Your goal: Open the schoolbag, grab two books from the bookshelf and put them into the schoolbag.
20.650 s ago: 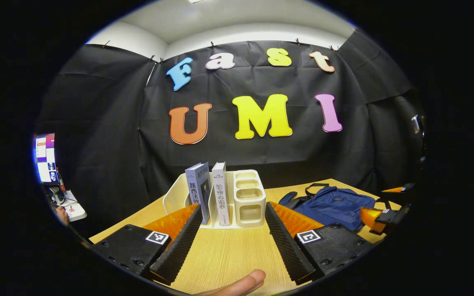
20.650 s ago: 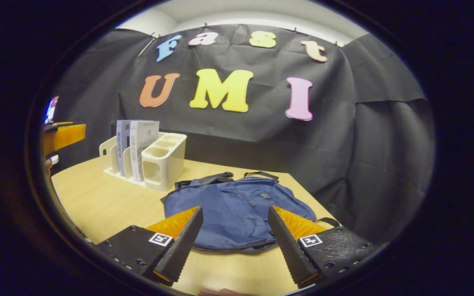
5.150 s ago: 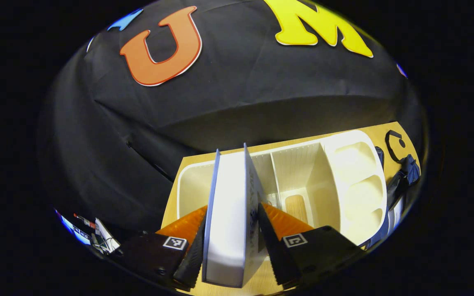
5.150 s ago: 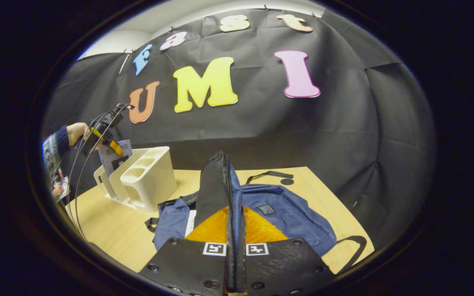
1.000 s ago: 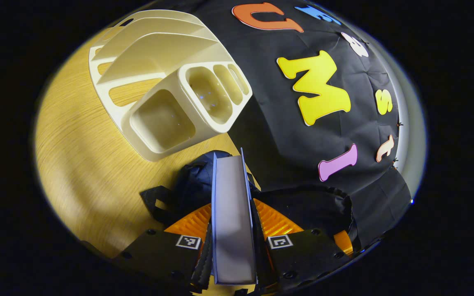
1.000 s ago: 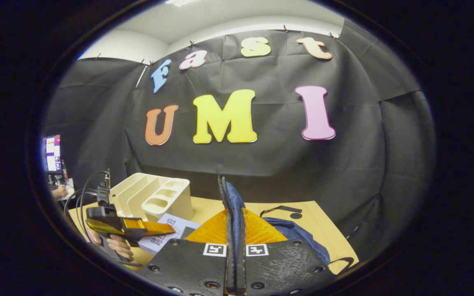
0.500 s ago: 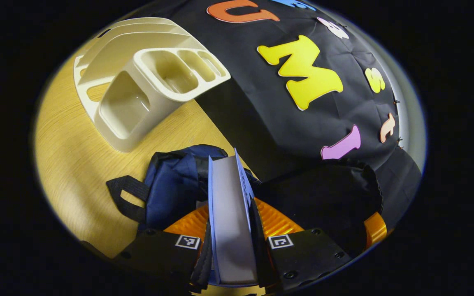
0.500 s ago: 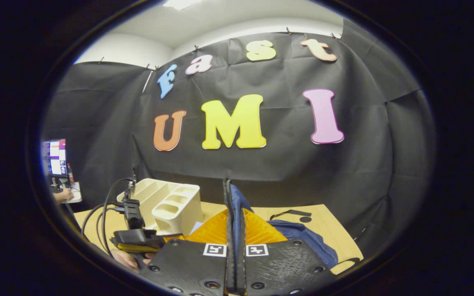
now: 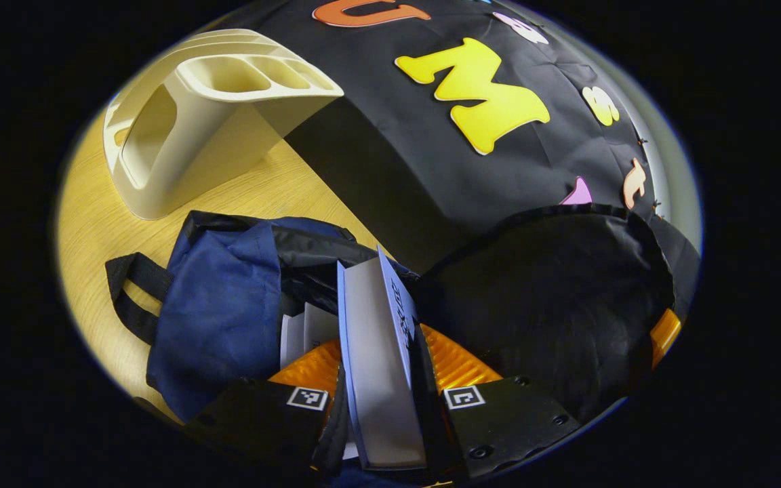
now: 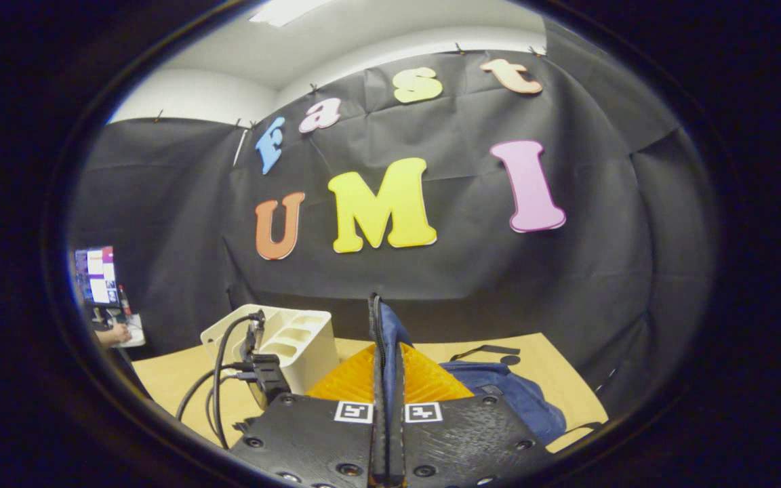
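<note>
Holding, left gripper view: the left gripper has its jaws clamped on a book, one jaw on each cover, page edges facing the camera.
Book axis: long axis runs along the fingers, far end pointing into the bag, tipped slightly right.
Bag mouth: the flap stands raised at right, apparently so the opening stays wide for the book.
Inside: a white book lies in the opening, just left of the held one.
Shelf: on the bench, well apart from the bag, no books seen in it.
Lifting, right gripper view: the right gripper has its jaws together on the flap's edge, which rises upright from between them.
Judgement: the second book is about to go in; release likely comes next.
</note>
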A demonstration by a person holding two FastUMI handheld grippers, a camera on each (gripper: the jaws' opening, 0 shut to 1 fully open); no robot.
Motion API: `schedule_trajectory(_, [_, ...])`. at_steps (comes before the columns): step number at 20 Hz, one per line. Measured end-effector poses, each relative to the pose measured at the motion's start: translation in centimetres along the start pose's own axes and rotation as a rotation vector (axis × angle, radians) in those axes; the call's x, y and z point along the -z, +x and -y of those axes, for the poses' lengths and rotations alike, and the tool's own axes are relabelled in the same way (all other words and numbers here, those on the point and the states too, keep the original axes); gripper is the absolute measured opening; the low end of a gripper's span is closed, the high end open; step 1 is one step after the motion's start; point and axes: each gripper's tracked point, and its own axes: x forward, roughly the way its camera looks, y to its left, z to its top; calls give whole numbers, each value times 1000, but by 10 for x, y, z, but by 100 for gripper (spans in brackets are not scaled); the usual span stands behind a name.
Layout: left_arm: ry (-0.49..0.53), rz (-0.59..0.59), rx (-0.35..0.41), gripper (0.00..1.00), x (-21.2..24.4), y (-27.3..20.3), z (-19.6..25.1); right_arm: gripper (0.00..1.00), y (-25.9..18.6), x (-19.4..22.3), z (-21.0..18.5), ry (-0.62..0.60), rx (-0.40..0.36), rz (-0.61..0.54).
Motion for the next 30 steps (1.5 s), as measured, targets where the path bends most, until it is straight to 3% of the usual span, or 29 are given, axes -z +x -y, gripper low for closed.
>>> schedule_trajectory(8, [81, -11, -47, 52, 16, 9, -2, 2, -4, 8, 22, 64, 38, 6])
schedule_trajectory(11, [139, -23, -77, 63, 14, 3, -7, 4, -6, 11, 28, 57, 70, 1])
schedule_trajectory(15, [319, -28, -160, 82, 6, -7, -20, 4, -9, 20, 37, 68, 117, -28])
schedule_trajectory(19, [386, -25, -180, 83, -1, -25, -28, 2, -10, 38, 40, 68, 169, -68])
schedule_trajectory(24, [462, -2, -219, 83, -19, -59, -42, 11, -19, 42, 26, 47, 205, -74])
schedule_trajectory(27, [541, 45, -227, 83, -37, -86, -45, 19, -30, 48, 28, 9, 278, -68])
schedule_trajectory(28, [555, 61, -224, 83, -42, -96, -47, 27, -34, 52, 27, -2, 299, -69])
schedule_trajectory(29, [561, 72, -231, 83, -46, -105, -50, 26, -37, 55, 24, -8, 309, -73])
schedule_trajectory(30, [569, 76, -239, 83, -50, -114, -55, 34, -39, 59, 21, -13, 317, -78])
